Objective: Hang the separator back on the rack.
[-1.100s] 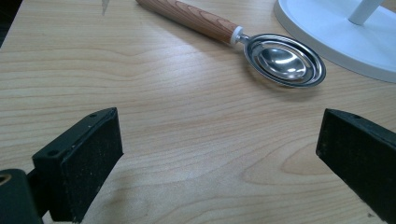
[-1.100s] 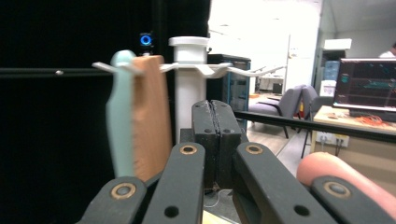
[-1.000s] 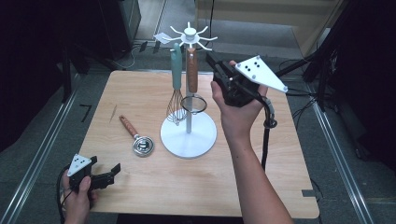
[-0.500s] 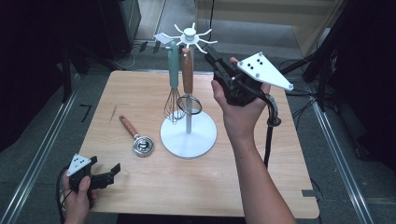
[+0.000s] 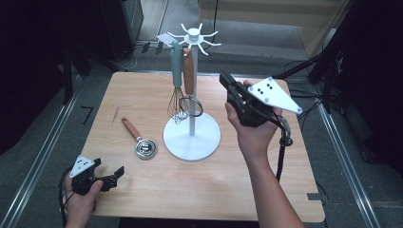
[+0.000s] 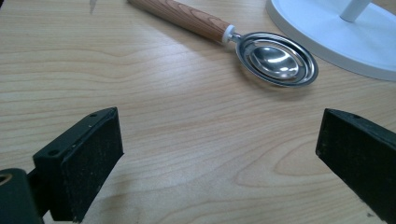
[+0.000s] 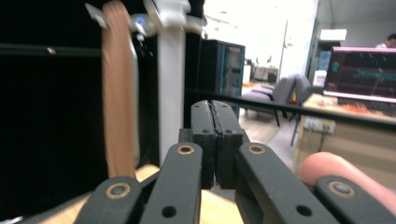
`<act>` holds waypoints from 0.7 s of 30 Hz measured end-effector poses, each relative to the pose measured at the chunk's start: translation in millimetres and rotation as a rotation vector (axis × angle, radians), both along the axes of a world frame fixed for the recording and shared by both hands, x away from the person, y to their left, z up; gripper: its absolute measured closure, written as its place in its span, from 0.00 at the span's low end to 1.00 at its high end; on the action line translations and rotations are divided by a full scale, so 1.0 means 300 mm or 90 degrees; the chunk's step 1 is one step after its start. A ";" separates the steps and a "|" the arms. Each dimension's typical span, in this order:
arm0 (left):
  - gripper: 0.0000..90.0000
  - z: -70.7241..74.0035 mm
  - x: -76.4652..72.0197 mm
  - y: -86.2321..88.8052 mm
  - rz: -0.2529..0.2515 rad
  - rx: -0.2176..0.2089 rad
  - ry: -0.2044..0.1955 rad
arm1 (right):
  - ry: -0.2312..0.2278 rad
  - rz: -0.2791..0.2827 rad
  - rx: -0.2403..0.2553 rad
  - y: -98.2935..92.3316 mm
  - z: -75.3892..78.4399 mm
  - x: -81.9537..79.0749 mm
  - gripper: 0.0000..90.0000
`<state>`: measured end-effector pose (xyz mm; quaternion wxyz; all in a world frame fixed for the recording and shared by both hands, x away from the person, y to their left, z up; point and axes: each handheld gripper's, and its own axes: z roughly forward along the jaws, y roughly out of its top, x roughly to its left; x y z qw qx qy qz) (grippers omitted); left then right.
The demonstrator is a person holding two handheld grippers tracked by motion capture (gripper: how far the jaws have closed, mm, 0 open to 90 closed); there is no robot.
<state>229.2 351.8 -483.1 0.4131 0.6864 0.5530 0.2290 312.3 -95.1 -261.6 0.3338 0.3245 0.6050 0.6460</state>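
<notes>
High view: right gripper (image 5: 227, 80) is held above the worktop (image 5: 157, 190), jaws pressed together and empty, just right of the white stand (image 5: 192, 137) carrying a whisk (image 5: 177, 90) and a wooden-handled utensil (image 5: 188, 71). Left gripper (image 5: 114, 175) rests near the front-left corner, jaws apart.

Left gripper view: the scoop (image 6: 275, 58) lies ahead, beside the stand base.

Right gripper view: closed jaws face the stand pole.

An office-like lab is suggested; a monitor (image 7: 362, 74) at right and office chairs (image 7: 275, 100) mid-frame are seen.
</notes>
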 end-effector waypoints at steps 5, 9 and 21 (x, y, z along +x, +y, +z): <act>0.08 0.010 0.009 -0.003 0.023 -0.002 0.000 | 0.028 -0.009 -0.007 -0.045 -0.085 -0.012 0.96; 0.16 0.018 0.032 -0.034 0.036 0.005 -0.001 | 0.062 -0.015 -0.013 -0.092 -0.184 -0.023 0.91; 0.41 0.008 0.091 -0.063 0.035 0.004 0.016 | 0.151 -0.016 -0.020 -0.202 -0.406 -0.070 0.77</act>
